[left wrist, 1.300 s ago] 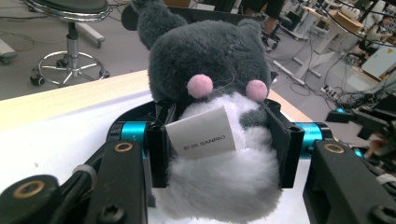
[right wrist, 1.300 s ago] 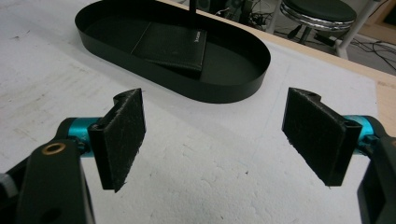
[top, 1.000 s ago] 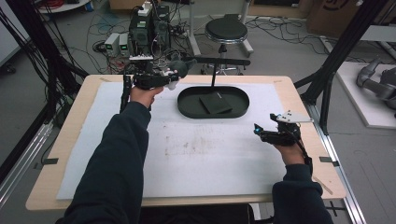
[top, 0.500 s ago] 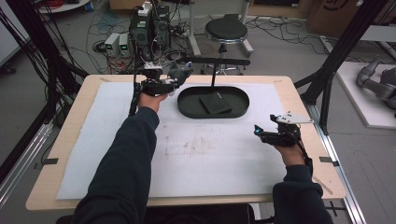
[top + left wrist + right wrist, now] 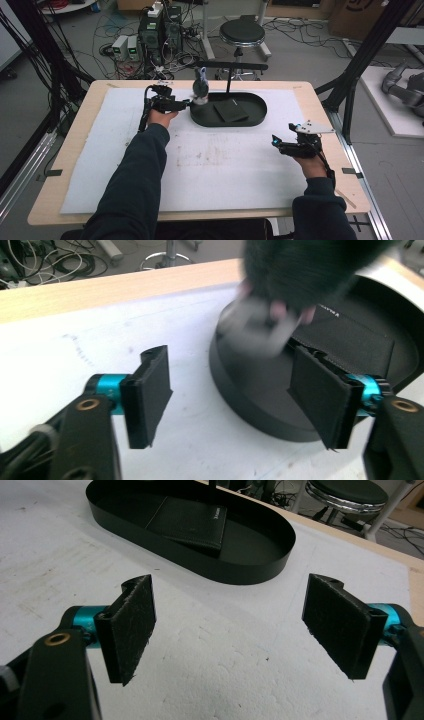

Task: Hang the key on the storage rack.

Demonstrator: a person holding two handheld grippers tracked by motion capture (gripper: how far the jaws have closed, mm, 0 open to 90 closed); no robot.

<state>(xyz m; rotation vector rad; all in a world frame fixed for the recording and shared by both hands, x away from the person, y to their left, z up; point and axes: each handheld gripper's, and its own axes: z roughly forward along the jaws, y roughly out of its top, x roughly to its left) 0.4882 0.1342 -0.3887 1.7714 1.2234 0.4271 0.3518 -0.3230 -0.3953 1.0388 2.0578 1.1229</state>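
- The left gripper (image 5: 189, 102) is held out at the far side of the desk (image 5: 75, 130), its jaws spread wide and empty at the left end of the black oval tray (image 5: 255, 116).
- The right gripper (image 5: 276, 142) is held low over the white foam mat (image 5: 220, 170), well apart from the tray; its jaws are likewise spread.
- A flat black wallet (image 5: 187, 522), apparently leather, lies inside the tray.
- A dark fuzzy object (image 5: 305, 270), blurred, hangs over the tray's left end.

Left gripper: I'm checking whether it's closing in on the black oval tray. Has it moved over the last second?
Yes. The left gripper has moved right, reaching the black oval tray's left end.
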